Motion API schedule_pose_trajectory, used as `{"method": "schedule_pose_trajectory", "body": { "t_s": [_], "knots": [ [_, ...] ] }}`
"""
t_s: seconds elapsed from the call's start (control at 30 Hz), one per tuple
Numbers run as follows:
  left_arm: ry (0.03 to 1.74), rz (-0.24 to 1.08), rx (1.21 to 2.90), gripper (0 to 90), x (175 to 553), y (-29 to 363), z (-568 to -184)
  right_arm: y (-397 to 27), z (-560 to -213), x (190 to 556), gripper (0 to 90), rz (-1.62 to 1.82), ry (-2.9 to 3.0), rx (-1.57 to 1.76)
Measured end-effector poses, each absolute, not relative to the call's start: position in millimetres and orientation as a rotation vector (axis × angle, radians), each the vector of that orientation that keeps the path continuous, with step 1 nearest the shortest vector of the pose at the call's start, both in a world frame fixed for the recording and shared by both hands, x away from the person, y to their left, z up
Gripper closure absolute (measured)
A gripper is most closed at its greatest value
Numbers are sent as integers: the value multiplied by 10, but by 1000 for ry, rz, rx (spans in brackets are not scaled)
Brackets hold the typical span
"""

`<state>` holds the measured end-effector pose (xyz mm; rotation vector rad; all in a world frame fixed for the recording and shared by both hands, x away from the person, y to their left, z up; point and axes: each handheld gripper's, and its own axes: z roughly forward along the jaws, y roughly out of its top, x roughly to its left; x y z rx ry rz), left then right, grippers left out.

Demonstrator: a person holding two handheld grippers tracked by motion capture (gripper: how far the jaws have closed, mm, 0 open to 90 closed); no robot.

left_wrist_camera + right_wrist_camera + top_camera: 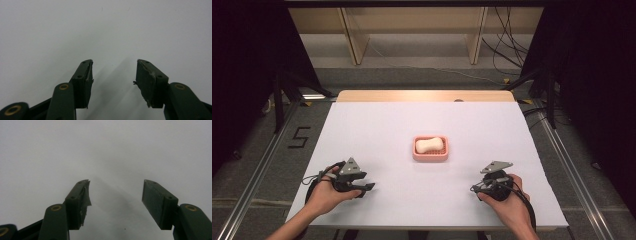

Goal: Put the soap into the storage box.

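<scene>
Left gripper [366, 186] low over the white table [377, 125] at the near left, jaws parted with nothing between. White soap [430, 145] lying in pink dish [430, 156] at table centre, well apart from both. Right gripper [476, 187] near right, released, empty.

I see a white, matt sheet [377, 130] like paper over the table; bare pale wood [422, 95] shows at the far edge. The pink dish [430, 155] looks like smooth plastic. The soap [430, 145] in it is creamy and a bit shiny. My left gripper [114, 75] has dark matt pads [147, 80], rough and frayed at the edges, with small brass-looking rings.
</scene>
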<state>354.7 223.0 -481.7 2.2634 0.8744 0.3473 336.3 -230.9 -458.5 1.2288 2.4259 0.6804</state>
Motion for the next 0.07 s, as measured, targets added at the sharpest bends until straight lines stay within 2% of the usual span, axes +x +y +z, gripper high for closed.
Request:
{"method": "schedule_pose_trajectory", "body": {
  "t_s": [0.07],
  "knots": [
    [886, 349, 2260, 470, 3533, 2247, -4815, -2320, -4592, 3368, 395, 679, 2428, 1206]
  ]
}}
